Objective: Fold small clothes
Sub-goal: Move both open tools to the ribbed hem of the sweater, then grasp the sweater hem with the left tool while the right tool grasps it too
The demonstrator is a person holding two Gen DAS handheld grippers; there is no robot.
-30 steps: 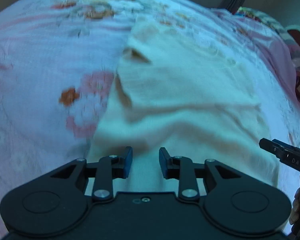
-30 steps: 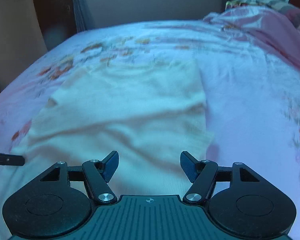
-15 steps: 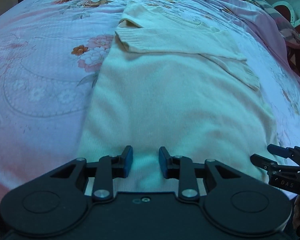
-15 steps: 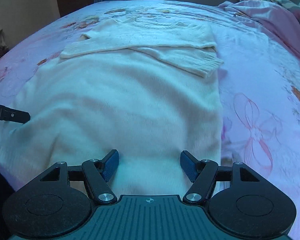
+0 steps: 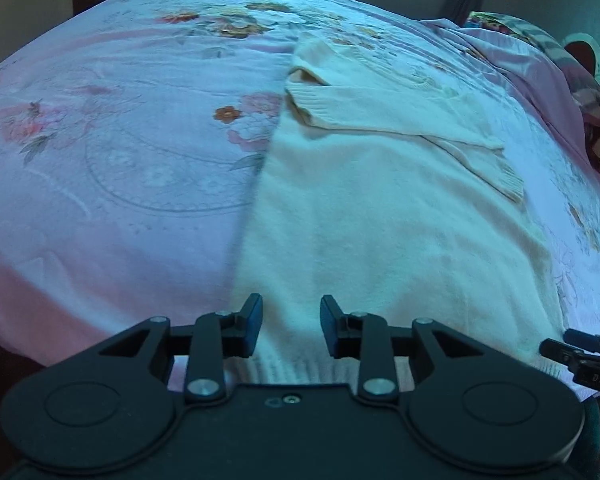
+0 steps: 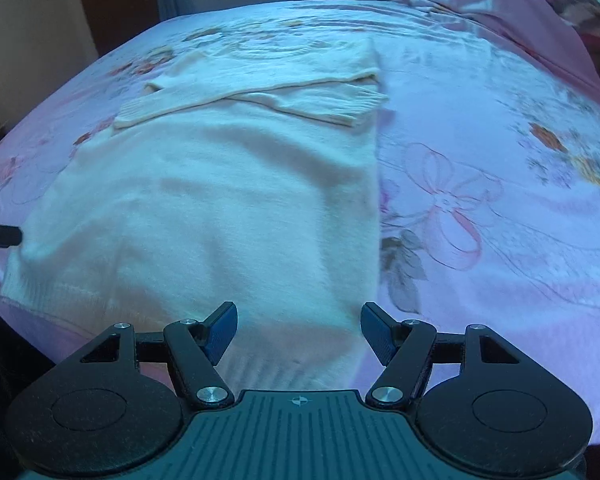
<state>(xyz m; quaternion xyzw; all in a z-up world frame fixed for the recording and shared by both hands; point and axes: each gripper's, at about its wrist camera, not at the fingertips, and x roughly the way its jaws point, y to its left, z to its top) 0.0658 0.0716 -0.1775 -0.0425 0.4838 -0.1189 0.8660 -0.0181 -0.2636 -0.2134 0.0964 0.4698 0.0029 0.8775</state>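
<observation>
A cream knitted sweater point(image 5: 380, 220) point(image 6: 220, 200) lies flat on the bed, hem toward me, both sleeves point(image 6: 260, 96) folded across its chest. My left gripper point(image 5: 291, 312) hovers over the hem's left part; its jaws stand a small gap apart and are opening, with nothing pinched between them. My right gripper point(image 6: 298, 320) stands wide open above the hem's right corner, holding nothing. In the left wrist view the right gripper's tips point(image 5: 572, 344) show at the right edge. In the right wrist view the left gripper's tip point(image 6: 0, 236) shows at the left edge.
The bed carries a pink floral sheet point(image 5: 120, 160) point(image 6: 480, 200). A crumpled pink blanket point(image 6: 520, 20) and a patterned pillow point(image 5: 540, 44) lie at the far right. The bed's near edge point(image 5: 40, 344) drops away just below the hem. A wall and a curtain stand behind.
Both grippers have drawn back from over the sweater's body toward the bed's near edge, so the whole sweater and its hem come into view. The left jaws stand slightly wider.
</observation>
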